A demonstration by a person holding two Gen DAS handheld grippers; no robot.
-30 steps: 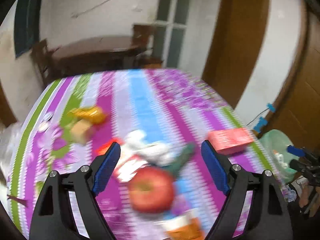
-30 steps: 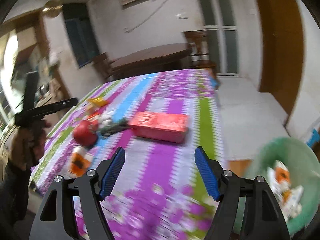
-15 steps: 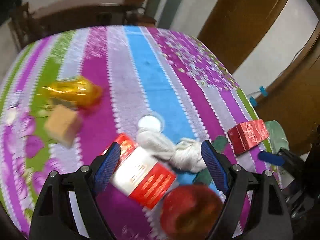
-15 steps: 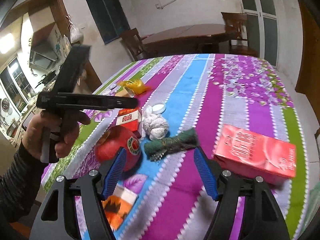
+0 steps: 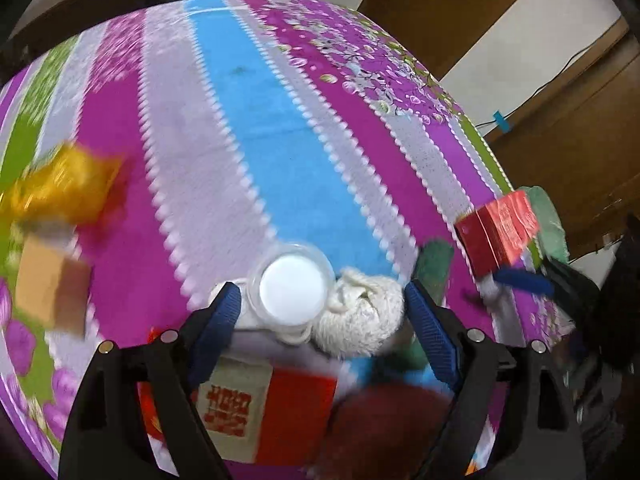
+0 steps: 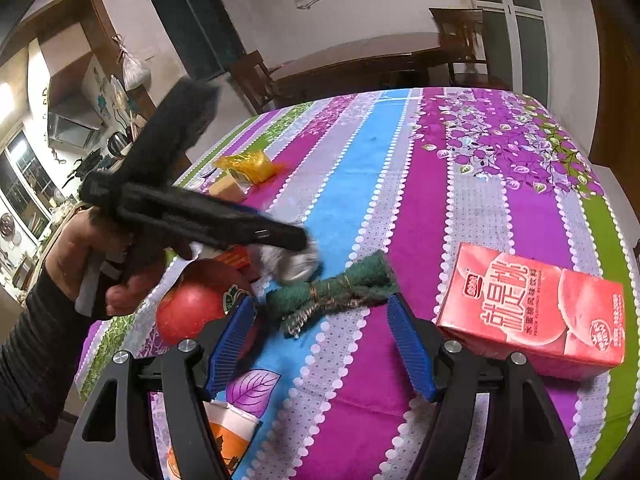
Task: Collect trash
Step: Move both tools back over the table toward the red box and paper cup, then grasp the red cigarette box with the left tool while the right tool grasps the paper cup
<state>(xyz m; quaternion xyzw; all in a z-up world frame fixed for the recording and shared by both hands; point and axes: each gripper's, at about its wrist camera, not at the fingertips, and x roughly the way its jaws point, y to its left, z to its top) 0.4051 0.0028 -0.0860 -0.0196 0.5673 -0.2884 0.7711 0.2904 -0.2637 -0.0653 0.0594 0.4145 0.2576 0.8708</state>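
Striped tablecloth (image 6: 472,200) is loaded: juice carton (image 6: 532,312), green scourer (image 6: 336,292), yarn ball (image 5: 360,316), apple (image 6: 192,308). Both left gripper (image 5: 320,320) and right gripper (image 6: 320,344) gape empty, so nearly everything's left.

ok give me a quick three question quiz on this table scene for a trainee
1. True or false: the left hand-held gripper is shut on the red apple.
2. Which thing lies nearest between the open fingers of the right hand-held gripper? A) yellow crinkled wrapper B) dark green scouring pad tied with wire C) tan cardboard block
3. Fill in: the pink peach drink carton lies on its ____ on the striped tablecloth.

Key: 1 false, its jaws are open over the round clear plastic lid and the white ball of string; 2 B; 3 side.
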